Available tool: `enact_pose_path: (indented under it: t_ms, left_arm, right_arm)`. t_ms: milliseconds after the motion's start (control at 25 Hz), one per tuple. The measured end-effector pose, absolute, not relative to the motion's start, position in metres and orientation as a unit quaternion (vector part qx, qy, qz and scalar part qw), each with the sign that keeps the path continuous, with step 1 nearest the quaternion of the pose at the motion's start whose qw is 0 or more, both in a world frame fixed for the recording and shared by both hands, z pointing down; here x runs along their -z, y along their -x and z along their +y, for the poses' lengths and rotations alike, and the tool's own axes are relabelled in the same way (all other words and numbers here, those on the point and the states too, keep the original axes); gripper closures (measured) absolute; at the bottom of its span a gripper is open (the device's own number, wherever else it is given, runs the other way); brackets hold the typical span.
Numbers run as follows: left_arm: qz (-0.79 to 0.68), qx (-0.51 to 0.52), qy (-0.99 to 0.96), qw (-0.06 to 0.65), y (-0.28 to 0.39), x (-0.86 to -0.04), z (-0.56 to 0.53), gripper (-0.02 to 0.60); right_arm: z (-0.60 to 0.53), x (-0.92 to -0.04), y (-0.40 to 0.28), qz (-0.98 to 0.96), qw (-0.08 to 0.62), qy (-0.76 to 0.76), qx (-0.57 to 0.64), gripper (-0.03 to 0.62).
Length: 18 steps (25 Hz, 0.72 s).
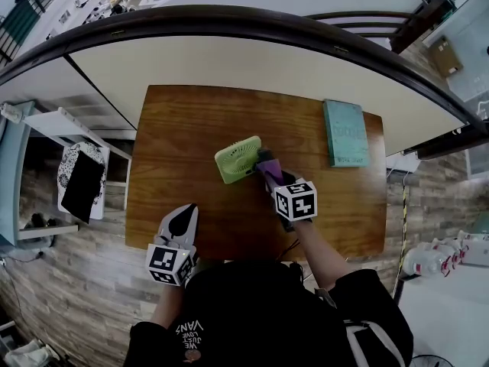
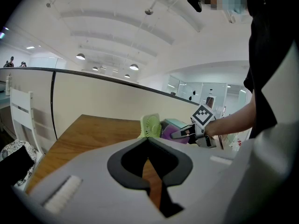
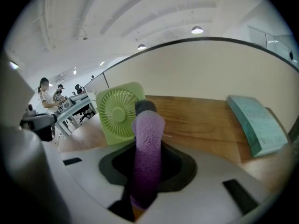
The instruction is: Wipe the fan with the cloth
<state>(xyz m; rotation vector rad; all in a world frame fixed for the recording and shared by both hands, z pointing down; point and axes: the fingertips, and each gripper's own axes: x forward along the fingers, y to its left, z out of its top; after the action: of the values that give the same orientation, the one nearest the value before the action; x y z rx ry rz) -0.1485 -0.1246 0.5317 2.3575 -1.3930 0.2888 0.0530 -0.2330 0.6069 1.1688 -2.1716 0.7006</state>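
Note:
A small green square fan (image 1: 238, 159) stands upright near the middle of the wooden table (image 1: 183, 128). My right gripper (image 1: 265, 164) is shut on a purple cloth (image 1: 271, 171), its tip right beside the fan's right edge. In the right gripper view the purple cloth (image 3: 147, 148) stands folded between the jaws, with the fan (image 3: 120, 112) just beyond on the left. My left gripper (image 1: 182, 219) hangs at the table's near-left edge, shut and holding nothing. From the left gripper view the fan (image 2: 150, 125) and the cloth (image 2: 169, 130) show far off.
A teal book (image 1: 344, 132) lies at the table's far right, also in view as the book (image 3: 256, 120). A curved cream partition (image 1: 252, 60) stands behind the table. A white shelf (image 1: 69, 128) with a patterned cloth is at the left.

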Motion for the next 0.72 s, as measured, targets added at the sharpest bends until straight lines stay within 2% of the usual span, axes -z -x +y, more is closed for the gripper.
enact_pose_path:
  t_ms: [240, 520, 720]
  left_arm:
    - [-0.49, -0.102, -0.845, 0.191, 0.145, -0.533, -0.125, 0.571]
    - [-0.496, -0.102, -0.84, 0.193, 0.148, -0.531, -0.119, 0.571]
    - [-0.512, -0.105, -0.83, 0.194, 0.157, -0.53, -0.11, 0.571]
  right_arm:
    - [-0.191, -0.597, -0.014, -0.847, 0.292, -0.378, -0.234, 0.494]
    - [-0.151, -0.618, 0.051, -0.876, 0.331, -0.279, -0.212, 0.494]
    - [-0.153, -0.639, 0.073, -0.878, 0.349, -0.255, -0.207, 0.494]
